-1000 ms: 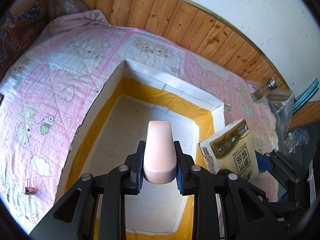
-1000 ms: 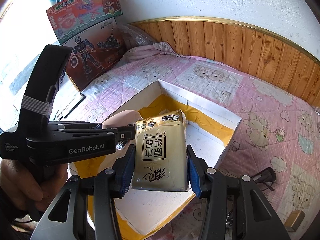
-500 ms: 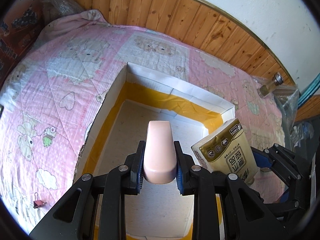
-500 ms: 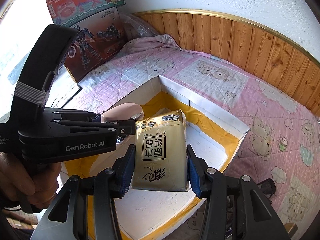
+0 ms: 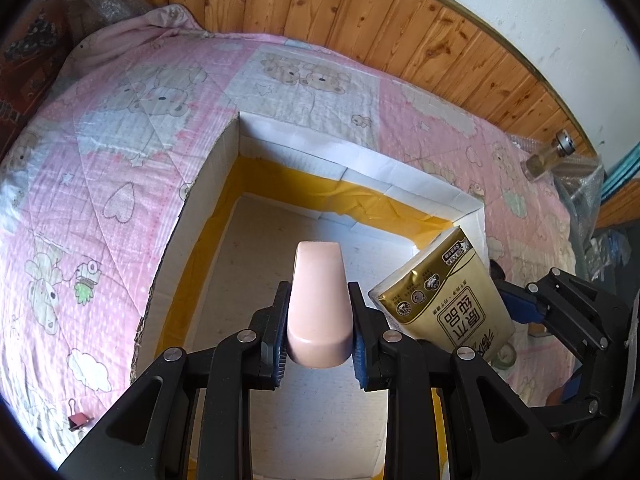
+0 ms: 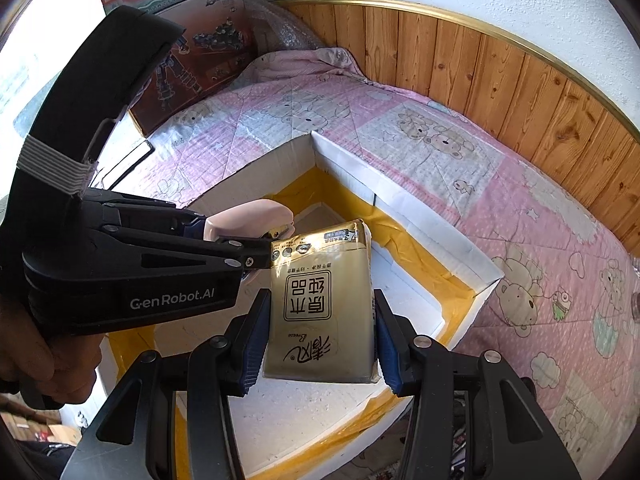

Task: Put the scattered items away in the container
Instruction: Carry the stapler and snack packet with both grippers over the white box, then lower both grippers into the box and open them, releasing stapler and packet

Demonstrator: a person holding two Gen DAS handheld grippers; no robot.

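My left gripper (image 5: 319, 332) is shut on a pale pink stapler (image 5: 318, 300) and holds it above the floor of the open white box with yellow tape (image 5: 352, 164). My right gripper (image 6: 320, 328) is shut on a gold tissue pack (image 6: 322, 304) and holds it over the same box (image 6: 400, 196). The tissue pack (image 5: 448, 300) shows to the right in the left wrist view, with the right gripper (image 5: 560, 312) behind it. The left gripper (image 6: 256, 254) and the stapler (image 6: 252, 220) show at the left in the right wrist view, close beside the tissue pack.
The box lies on a pink cartoon quilt (image 5: 120, 152) against a wooden wall panel (image 5: 360, 20). A small pink binder clip (image 5: 78, 420) lies on the quilt at the left. A glass bottle (image 5: 548, 156) lies at the right. Toy boxes (image 6: 192, 36) stand at the bed's far end.
Both grippers have moved forward over the box and lower into it with their items. The tissue pack now sits closer beside the stapler. Neither grip has changed.
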